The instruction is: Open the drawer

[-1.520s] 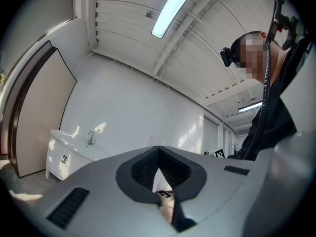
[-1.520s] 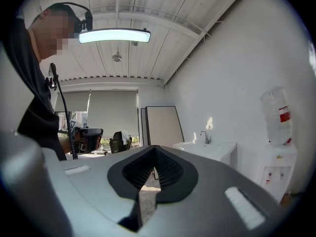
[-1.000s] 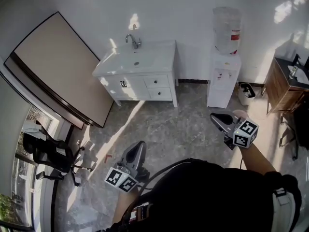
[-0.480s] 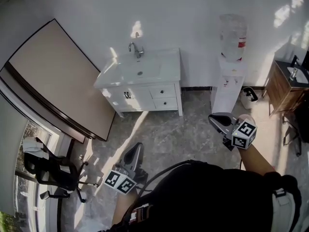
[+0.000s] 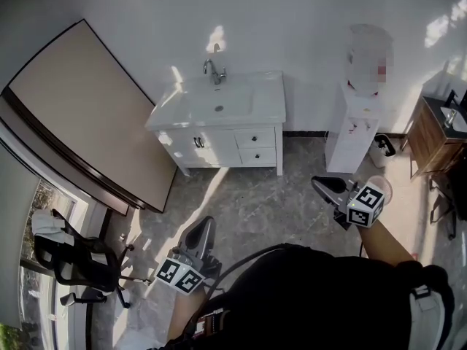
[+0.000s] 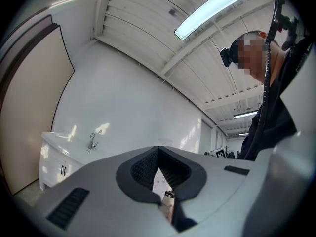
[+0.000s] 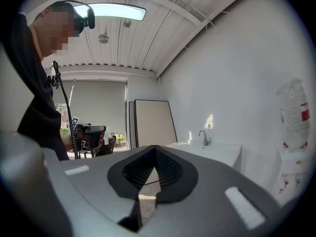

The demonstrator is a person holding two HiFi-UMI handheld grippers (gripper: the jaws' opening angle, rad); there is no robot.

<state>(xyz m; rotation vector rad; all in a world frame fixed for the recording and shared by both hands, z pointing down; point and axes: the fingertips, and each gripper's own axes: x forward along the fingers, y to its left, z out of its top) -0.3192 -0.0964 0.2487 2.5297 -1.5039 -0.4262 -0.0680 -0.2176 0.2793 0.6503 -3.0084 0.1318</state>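
Tiled floor (image 5: 255, 195), vanity drawers (image 5: 257, 146) ahead, L gripper (image 5: 206, 222), R gripper (image 5: 318, 184) held level, fingers (image 6: 141, 169) together

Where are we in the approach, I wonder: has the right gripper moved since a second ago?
Yes. The right gripper has closed in on the white vanity, toward its drawers.

Overhead and level views; common sink (image 5: 219, 106)

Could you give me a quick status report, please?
Both shut and empty: left gripper, right gripper. Both vanity drawers closed, well beyond reach. Bare floor between; water dispenser off right.
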